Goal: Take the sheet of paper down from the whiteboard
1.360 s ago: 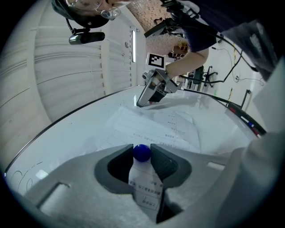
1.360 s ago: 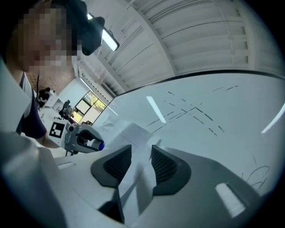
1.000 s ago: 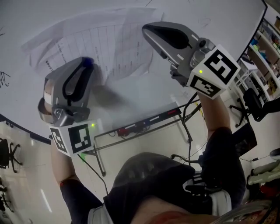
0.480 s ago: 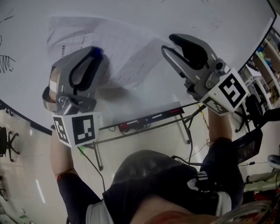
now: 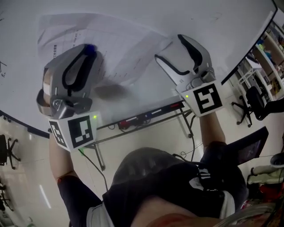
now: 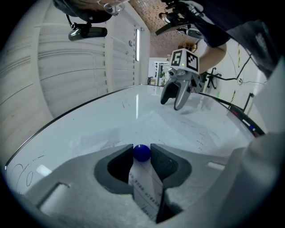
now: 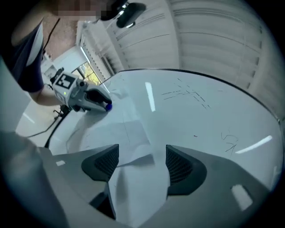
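Note:
The printed sheet of paper [image 5: 120,48] lies creased against the whiteboard [image 5: 213,13]. My left gripper [image 5: 88,53] is at the sheet's left part, shut on a round blue magnet [image 5: 90,48]. The left gripper view shows the magnet [image 6: 142,152] pinched between the tips, with paper [image 6: 178,131] behind it. My right gripper [image 5: 170,48] is at the sheet's right corner. Its jaws have just been opening and stand wide. The loose corner [image 7: 133,178] curls up between them, and neither pad presses on it.
Faint pen marks [image 7: 187,95] are on the board to the right of the sheet. Below the board run its frame and a tray [image 5: 146,119]. Office chairs [image 5: 253,99] and shelves [image 5: 268,48] stand at the right. My torso fills the bottom of the head view.
The right gripper has rolled, dropped a little and opened its jaws around the sheet's right corner. The left gripper stays closed on the blue magnet and has lifted slightly.

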A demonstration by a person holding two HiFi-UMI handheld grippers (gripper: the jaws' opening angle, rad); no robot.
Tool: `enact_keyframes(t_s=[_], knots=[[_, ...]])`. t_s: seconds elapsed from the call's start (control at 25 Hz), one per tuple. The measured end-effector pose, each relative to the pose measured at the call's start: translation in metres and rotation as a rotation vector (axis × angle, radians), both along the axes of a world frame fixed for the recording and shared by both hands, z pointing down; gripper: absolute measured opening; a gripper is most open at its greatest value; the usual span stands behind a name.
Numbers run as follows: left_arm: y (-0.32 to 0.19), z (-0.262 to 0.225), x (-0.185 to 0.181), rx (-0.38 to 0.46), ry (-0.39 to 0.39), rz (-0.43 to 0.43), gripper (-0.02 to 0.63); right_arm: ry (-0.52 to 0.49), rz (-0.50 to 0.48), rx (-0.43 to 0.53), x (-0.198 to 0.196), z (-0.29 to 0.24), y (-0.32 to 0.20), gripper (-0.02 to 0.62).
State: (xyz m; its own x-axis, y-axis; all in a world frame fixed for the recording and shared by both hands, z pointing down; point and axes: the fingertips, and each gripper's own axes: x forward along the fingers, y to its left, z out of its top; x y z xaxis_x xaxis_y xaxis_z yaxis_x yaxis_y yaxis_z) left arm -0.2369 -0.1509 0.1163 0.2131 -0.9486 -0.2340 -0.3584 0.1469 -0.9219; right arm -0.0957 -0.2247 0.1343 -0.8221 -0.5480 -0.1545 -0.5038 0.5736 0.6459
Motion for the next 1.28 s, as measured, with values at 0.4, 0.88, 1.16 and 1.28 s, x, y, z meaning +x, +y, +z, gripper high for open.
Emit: enact_keyframes(t_s=[0.4,0.88,1.16,1.28], knots=[[-0.011,0.008,-0.005,-0.007,0.005,-0.002,0.124,-0.001,0.144,0.119,-0.029,0.01,-0.011,0.218],[-0.001,-0.015,-0.04,0.019,-0.005,-0.009,0.124,-0.069,0.08,-0.064,-0.032,0.015,-0.036,0.003],[0.019,0.021,-0.063,0.057,0.137,-0.169,0.124,-0.036,0.064,-0.02,0.017,0.048,-0.024,0.003],[0.021,0.048,-0.044,0.051,0.15,-0.187,0.124,-0.031,0.048,0.02,0.06,0.071,-0.015,0.002]])
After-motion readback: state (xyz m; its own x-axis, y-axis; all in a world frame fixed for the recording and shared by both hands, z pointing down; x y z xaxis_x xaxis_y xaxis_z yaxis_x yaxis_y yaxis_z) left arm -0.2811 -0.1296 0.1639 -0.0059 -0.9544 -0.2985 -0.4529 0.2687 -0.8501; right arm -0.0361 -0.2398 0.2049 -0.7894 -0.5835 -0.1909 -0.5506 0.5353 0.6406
